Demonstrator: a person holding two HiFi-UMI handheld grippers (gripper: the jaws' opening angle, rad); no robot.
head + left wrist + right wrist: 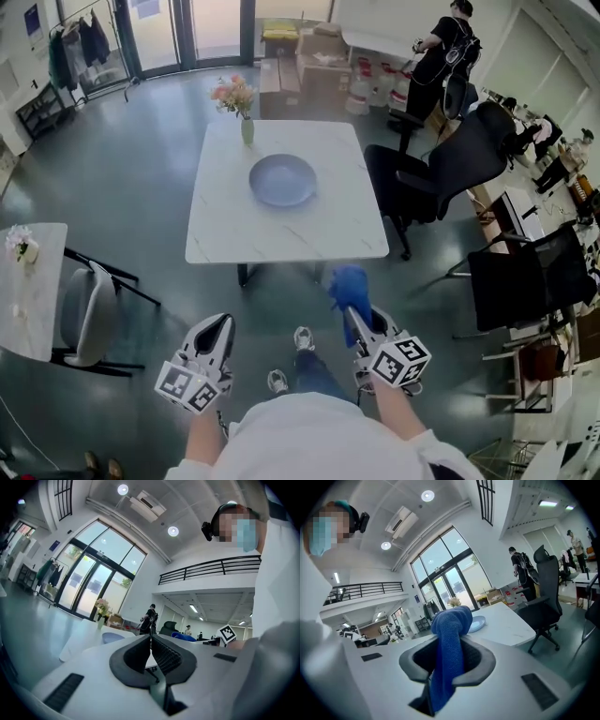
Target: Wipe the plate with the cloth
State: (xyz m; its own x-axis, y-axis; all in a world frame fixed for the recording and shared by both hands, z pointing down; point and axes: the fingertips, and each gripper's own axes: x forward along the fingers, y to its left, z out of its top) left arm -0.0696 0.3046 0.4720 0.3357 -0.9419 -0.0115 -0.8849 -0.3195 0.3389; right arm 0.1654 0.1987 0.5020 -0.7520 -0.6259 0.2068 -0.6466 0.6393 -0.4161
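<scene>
Wiping hasn't started yet, I'd say. The fuzzy blue cloth (349,286) is clamped in the right gripper (361,323), and the round pale-blue plate (282,179) sits bare on the white marble-look table (328,234), well ahead. The left gripper (217,328) has its jaws together and is empty. A small vase of flowers (246,127) stands near the plate and a black office chair (441,173) is at the table's right. The near side looks open.

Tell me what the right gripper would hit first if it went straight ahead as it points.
Likely the table, at its near edge, blue cloth leading; the plate lies beyond. Depth is unclear.
</scene>
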